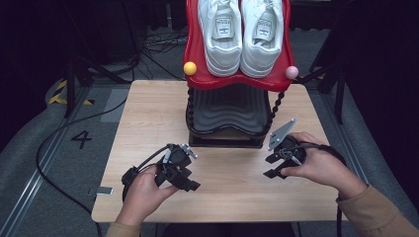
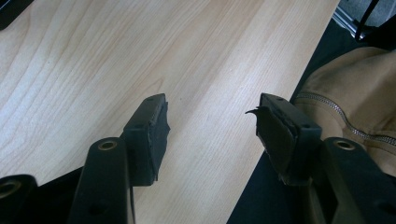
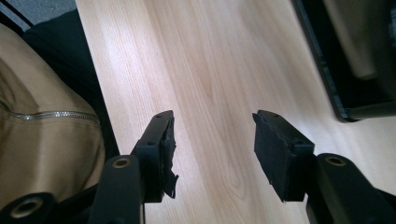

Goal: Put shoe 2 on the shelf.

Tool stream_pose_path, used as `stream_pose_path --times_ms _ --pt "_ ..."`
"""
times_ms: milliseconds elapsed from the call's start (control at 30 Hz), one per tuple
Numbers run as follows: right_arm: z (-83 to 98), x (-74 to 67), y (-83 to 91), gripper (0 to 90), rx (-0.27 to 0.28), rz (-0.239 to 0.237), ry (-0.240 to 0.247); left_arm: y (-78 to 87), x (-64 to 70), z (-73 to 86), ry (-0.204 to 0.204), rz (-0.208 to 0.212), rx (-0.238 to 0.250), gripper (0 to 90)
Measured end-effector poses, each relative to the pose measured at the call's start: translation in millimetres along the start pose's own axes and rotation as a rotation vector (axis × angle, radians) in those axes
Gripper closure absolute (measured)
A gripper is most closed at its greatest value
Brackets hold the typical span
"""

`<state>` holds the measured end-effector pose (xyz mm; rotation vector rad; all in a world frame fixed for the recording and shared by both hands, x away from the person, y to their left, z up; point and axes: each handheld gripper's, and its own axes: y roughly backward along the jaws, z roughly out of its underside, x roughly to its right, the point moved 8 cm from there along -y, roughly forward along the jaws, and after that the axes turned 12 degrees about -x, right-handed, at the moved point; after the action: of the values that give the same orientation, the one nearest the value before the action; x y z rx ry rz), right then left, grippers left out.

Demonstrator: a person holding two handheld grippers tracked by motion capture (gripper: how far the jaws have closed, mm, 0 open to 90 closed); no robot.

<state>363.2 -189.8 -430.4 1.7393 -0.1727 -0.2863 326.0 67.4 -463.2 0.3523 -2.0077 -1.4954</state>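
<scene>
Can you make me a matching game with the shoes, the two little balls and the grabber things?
Things:
1. shoes
2. left ball
3. right ball
4. left gripper

Matches:
A. pink
B. open, nothing between the jaws
C. white, on the red shelf
D. yellow

Pairs: 1-C, 2-D, 3-A, 4-B

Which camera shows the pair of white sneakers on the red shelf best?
The high view: the pair of white sneakers sits heels toward the camera on the red shelf. The left and right gripper views look at the wooden table instead.
</scene>
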Motion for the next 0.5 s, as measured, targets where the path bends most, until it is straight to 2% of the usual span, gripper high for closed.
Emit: stream_pose_path --times_ms 67,167,267,333,367,400,500 --pt "0.2 -1.2 -12.6 48.3 -0.002 -0.007 0.012 -0.8 -0.1 2.3 0.004 -0.002 0.000 44.2" --pt "-0.7 -6.4 -26.7 47.3 0.024 -0.037 0.027 -1.3 -0.9 6.0 0.013 -0.004 0.004 44.2" --pt "-0.4 -8.1 -39.4 46.6 0.043 -0.041 0.035 -2.2 -2.3 8.6 0.030 -0.009 0.012 44.1" --pt "-0.1 -8.8 -45.8 46.2 0.055 -0.050 0.035 -2.5 -2.6 9.4 0.035 -0.010 0.012 44.1" --pt "0.5 -7.6 -55.7 46.0 0.074 -0.066 0.020 -3.7 -3.3 10.0 0.038 -0.014 0.014 44.0" --pt "0.5 -7.6 -55.7 46.0 0.074 -0.066 0.020 -3.7 -3.3 10.0 0.038 -0.014 0.014 44.0" --pt "0.3 -1.8 -71.1 48.8 0.084 -0.063 0.000 -6.0 -5.6 10.5 0.048 -0.023 0.018 44.1"
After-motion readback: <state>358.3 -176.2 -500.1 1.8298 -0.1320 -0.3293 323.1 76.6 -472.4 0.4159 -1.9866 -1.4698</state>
